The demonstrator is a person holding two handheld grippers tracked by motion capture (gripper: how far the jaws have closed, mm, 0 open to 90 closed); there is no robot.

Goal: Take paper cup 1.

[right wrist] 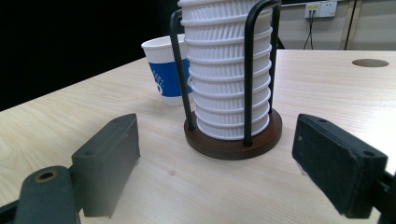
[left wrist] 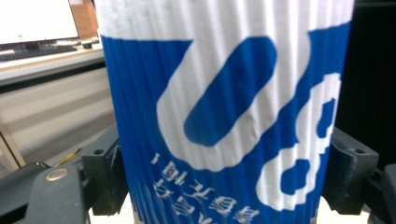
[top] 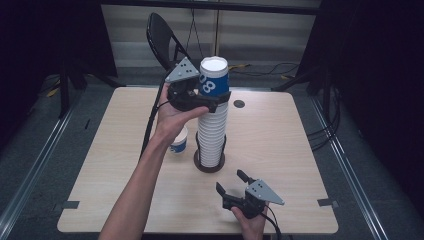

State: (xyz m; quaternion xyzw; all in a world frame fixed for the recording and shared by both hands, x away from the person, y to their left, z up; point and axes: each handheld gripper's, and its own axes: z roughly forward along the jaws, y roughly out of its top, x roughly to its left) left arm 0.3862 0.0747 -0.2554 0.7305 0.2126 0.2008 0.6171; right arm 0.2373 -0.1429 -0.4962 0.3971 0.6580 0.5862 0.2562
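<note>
A tall stack of white ribbed paper cups (top: 212,135) stands upside down in a dark wire holder with a round wooden base (right wrist: 233,140), a little toward the near edge from the middle of the table (top: 280,135). The topmost cup (top: 214,76), blue with large white figures, sits at the head of the stack, and the left gripper (top: 212,100) is raised to it from the left side, its jaws pinching the cup's blue wall on both sides; the left gripper view shows a black pad pressed against each flank of the cup. A single upright cup (top: 178,142), white with a blue band, stands on the table just left of the holder, below the person's left forearm and close to the stack. The right gripper (top: 234,184) rests low near the table's near edge, right of centre, its jaws spread wide with nothing between them, pointed at the holder's base. A round cable hole (top: 239,104) lies in the tabletop toward the far edge, right of the stack. Beyond the far edge stands a black folding chair (top: 162,37), and cables trail across the floor.
</note>
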